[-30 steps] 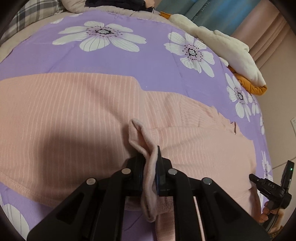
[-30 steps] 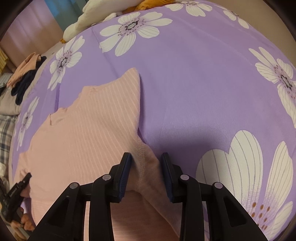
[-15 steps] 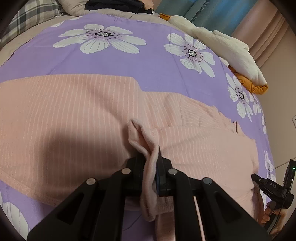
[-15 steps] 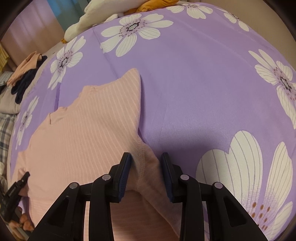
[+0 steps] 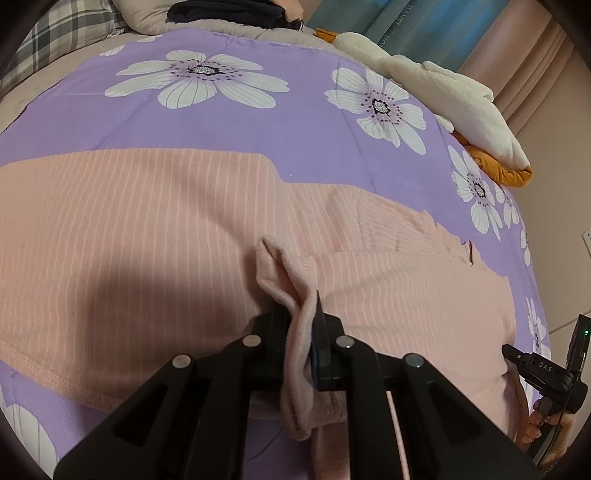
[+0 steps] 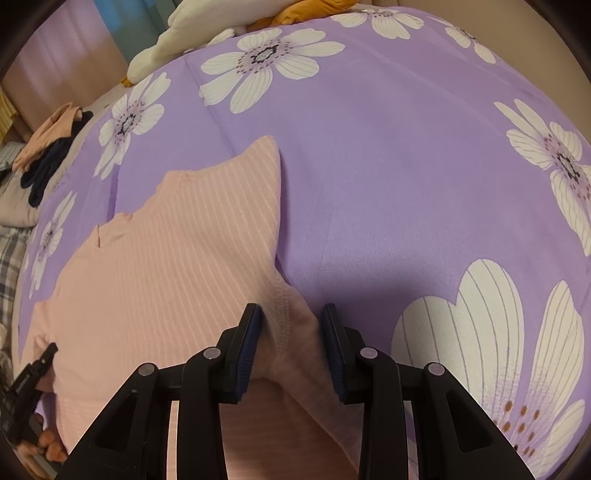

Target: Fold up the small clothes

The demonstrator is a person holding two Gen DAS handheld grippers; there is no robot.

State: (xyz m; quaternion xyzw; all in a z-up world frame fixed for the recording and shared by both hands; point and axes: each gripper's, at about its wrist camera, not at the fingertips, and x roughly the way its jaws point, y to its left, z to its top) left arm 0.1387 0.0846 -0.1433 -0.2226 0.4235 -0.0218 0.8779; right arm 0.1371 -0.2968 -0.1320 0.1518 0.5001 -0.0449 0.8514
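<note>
A pink striped garment (image 5: 147,229) lies spread flat on a purple flowered bedspread (image 5: 295,122). My left gripper (image 5: 301,314) is shut on a raised fold of the garment's near edge, and the pinched cloth stands up between the fingers. In the right wrist view the same garment (image 6: 166,258) stretches away to the left. My right gripper (image 6: 290,321) holds a seamed corner of it, a hump of cloth filling the gap between the pads. Each gripper shows at the edge of the other's view, held in a hand: the right gripper (image 5: 546,373) and the left gripper (image 6: 26,384).
A cream garment (image 5: 443,92) lies on an orange one (image 5: 498,170) at the bed's far right edge. Dark and pink clothes (image 5: 229,14) and a plaid pillow (image 5: 55,33) sit at the far end. The bedspread (image 6: 406,166) to the right of the garment is bare.
</note>
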